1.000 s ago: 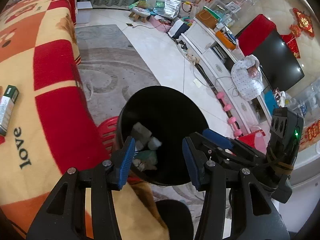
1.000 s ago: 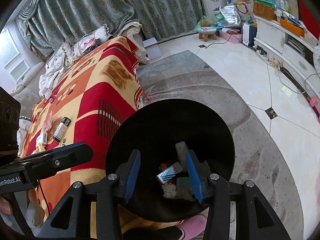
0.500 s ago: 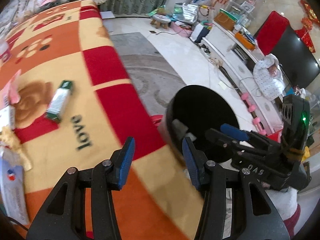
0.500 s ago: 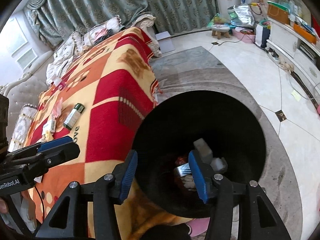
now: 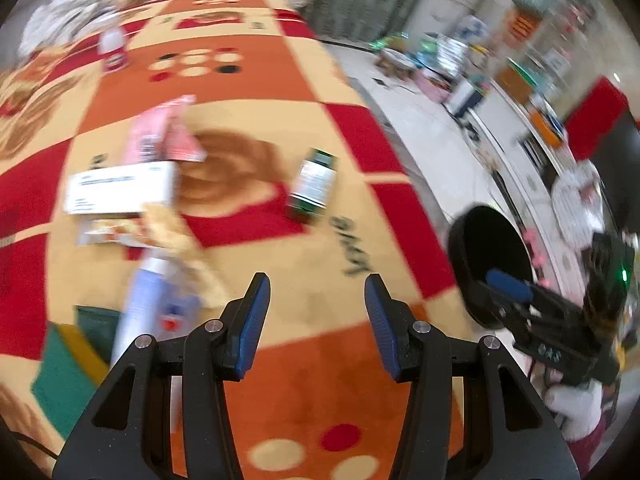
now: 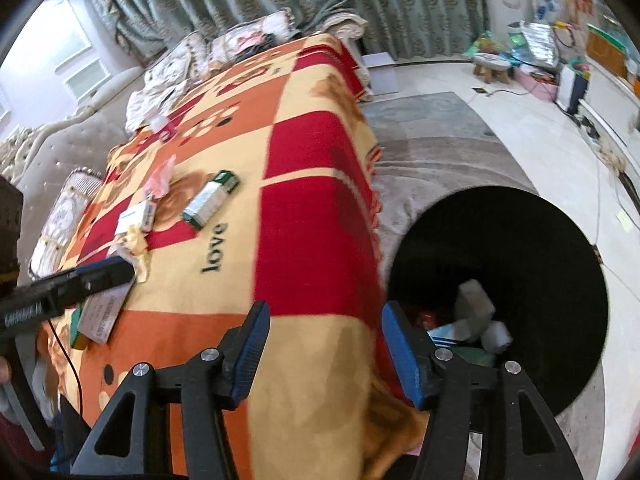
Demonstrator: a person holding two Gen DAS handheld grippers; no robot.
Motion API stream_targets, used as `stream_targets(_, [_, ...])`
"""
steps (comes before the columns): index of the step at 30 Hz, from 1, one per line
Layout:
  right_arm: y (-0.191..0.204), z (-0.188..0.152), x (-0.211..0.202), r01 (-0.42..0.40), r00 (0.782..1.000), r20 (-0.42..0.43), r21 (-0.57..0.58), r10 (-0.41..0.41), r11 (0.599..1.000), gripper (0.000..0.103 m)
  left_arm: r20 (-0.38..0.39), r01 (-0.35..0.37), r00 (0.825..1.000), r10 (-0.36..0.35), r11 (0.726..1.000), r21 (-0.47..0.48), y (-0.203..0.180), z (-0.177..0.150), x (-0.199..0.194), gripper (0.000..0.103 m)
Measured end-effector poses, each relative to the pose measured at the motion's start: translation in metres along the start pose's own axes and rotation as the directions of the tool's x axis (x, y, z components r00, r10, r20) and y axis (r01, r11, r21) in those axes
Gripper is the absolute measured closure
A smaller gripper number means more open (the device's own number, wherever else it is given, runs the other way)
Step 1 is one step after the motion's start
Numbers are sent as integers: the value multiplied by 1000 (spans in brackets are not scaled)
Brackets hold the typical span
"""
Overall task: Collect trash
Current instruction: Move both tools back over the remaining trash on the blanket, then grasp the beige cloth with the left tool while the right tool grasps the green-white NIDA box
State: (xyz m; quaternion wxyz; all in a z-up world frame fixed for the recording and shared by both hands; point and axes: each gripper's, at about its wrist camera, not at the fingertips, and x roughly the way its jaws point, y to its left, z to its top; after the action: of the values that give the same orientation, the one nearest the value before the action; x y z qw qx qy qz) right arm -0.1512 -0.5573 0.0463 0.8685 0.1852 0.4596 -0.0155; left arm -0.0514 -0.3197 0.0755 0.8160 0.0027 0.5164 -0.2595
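Note:
Trash lies on a red, orange and cream blanket [image 5: 320,360]: a green and white box [image 5: 313,185], a white flat box [image 5: 120,192], a pink wrapper [image 5: 160,132], crumpled yellowish paper [image 5: 176,236] and a white and blue pack [image 5: 148,312]. My left gripper [image 5: 316,320] is open and empty above the blanket, near these items. A black bin [image 6: 532,280] with several pieces of trash inside stands beside the blanket's edge. My right gripper [image 6: 328,352] is open and empty at the blanket's edge, left of the bin. The green box [image 6: 210,198] also shows in the right wrist view.
A small white and red bottle [image 5: 114,50] stands far back on the blanket. Pillows [image 6: 240,40] and curtains lie beyond. A grey rug [image 6: 432,136] and tiled floor stretch right, with a low white cabinet [image 5: 520,120] and clutter along the wall.
My left gripper swung left from above the bin to over the blanket and its trash. My right gripper shifted left, so the bin now lies to its right. Both stayed open.

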Motion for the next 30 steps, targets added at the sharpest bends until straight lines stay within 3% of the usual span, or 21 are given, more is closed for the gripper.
stream_targets(5, [31, 11, 16, -44, 999, -15, -47, 44, 998, 47, 14, -48, 999, 50, 992, -115, 54, 13, -9, 56])
stream_targets(10, [67, 30, 40, -80, 997, -31, -107, 77, 991, 47, -6, -62, 998, 62, 978, -198, 94, 4, -11, 56])
stream_targets(14, [91, 49, 62, -106, 994, -41, -127, 101, 986, 47, -56, -7, 998, -6, 976, -216, 98, -14, -7, 56])
stream_targets(18, [110, 70, 87, -126, 991, -55, -125, 120, 984, 46, -91, 99, 989, -120, 974, -205, 85, -40, -8, 56])
stream_targets(21, [121, 82, 106, -120, 991, -72, -132, 111, 984, 46, -106, 140, 982, -157, 979, -150, 67, -51, -11, 56])
stream_targets(26, [129, 91, 124, -103, 990, -110, -171, 85, 980, 47, -77, 137, 986, -148, 982, -128, 67, -46, -22, 56])
stream_targets(30, [124, 96, 128, -86, 991, -119, -172, 66, 981, 45, -60, 94, 993, -106, 980, -174, 84, -36, -20, 56])
